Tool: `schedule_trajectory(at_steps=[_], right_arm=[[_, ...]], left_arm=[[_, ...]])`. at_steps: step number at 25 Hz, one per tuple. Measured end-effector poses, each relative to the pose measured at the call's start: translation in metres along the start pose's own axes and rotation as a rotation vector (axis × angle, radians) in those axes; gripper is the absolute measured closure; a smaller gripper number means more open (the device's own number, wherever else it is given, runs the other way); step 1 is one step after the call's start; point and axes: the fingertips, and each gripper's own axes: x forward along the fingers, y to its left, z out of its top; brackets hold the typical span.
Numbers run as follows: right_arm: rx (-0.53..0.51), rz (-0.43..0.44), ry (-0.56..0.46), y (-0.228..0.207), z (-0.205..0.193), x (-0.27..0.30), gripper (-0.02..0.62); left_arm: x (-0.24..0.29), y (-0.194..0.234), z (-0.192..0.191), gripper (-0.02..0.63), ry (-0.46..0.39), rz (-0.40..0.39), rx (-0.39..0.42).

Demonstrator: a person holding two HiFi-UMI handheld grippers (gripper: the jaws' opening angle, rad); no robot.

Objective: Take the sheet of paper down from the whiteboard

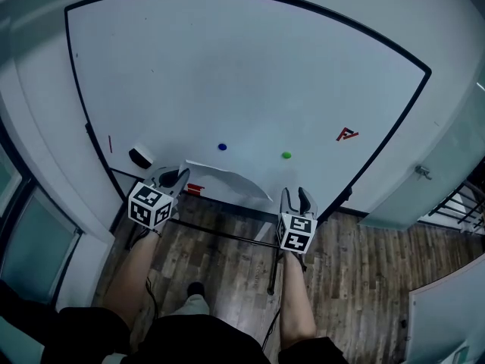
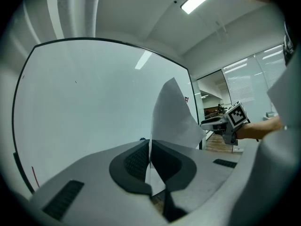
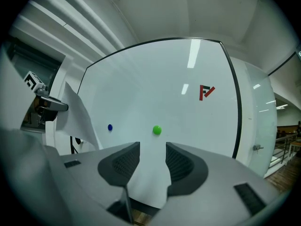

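Note:
A white sheet of paper [image 1: 227,179] hangs off the whiteboard [image 1: 250,74], curling below its lower edge. My left gripper [image 1: 180,174] is shut on the sheet's left edge. In the left gripper view the paper [image 2: 171,117] rises from between the closed jaws of the left gripper [image 2: 150,147]. My right gripper [image 1: 297,193] is just right of the sheet's free end, jaws apart and pressing on nothing. In the right gripper view the right gripper [image 3: 153,157] faces the board and the paper [image 3: 80,119] sags at left.
A blue magnet [image 1: 222,147] and a green magnet [image 1: 286,155] stay on the board, with a red logo [image 1: 347,134] to the right. An eraser [image 1: 140,156] and a small red thing [image 1: 195,189] sit low at left. The board's stand [image 1: 271,268] rests on wood floor.

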Motion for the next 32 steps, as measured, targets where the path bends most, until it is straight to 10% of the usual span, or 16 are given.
schedule_trajectory(at_steps=[32], right_arm=[[0.047, 0.08, 0.018, 0.034, -0.025, -0.092, 0.563]], left_arm=[[-0.026, -0.081, -0.018, 0.584, -0.001, -0.043, -0.049]])
